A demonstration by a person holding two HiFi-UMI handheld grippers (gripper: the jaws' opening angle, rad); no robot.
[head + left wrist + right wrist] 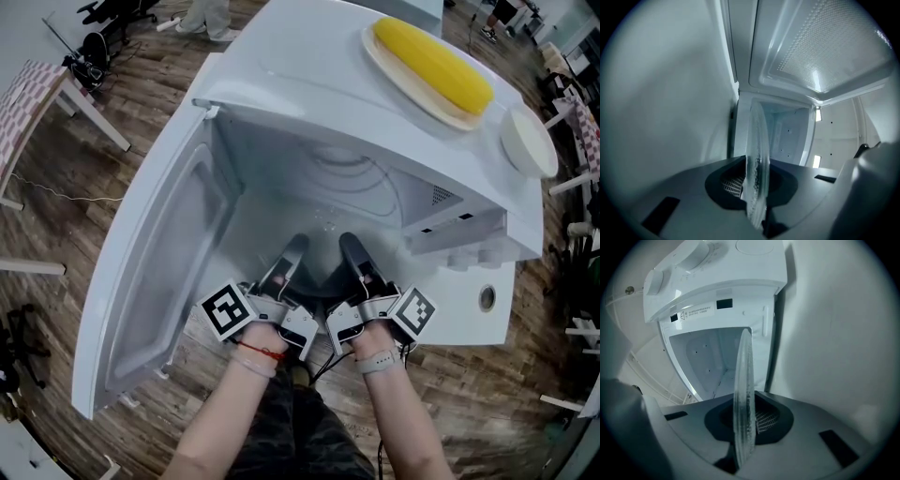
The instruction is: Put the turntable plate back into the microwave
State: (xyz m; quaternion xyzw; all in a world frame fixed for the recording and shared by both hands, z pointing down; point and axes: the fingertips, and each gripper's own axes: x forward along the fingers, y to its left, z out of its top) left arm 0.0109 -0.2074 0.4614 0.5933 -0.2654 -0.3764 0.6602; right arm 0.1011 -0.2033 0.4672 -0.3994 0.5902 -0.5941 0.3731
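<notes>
A wooden plank floor (56, 234) spreads around the white microwave (309, 56), which fills most of the head view. Its door (159, 272) hangs wide open at the left, and the pale cavity faces the person. The control panel sits at the right of the opening, with a round knob (487, 298) on its front

The glass turntable plate (330, 217) is held at the mouth of the cavity, its far part reaching inside above the cavity floor and its near rim caught by both tools. In the left gripper view the plate (757, 164) shows edge-on, running up from between the grey fingers towards the cavity. The right gripper view shows the same clear disc (743, 399) edge-on, with the open cavity and the panel's dials behind it

On top of the microwave lies a flat cream plate (398, 80) carrying a yellow corn cob (433, 64). Just beside it, towards the right edge, is a small round white dish (528, 142)

The left gripper (291, 258) and the right gripper (354, 253) lie side by side at the near edge of the opening, close together. Each has its fingers closed on the rim of the turntable plate, left of centre and right of centre. A marker cube (228, 310) sits on the outer side of the left tool and another (415, 312) on the right one. A red cord (258, 352) circles the left wrist
</notes>
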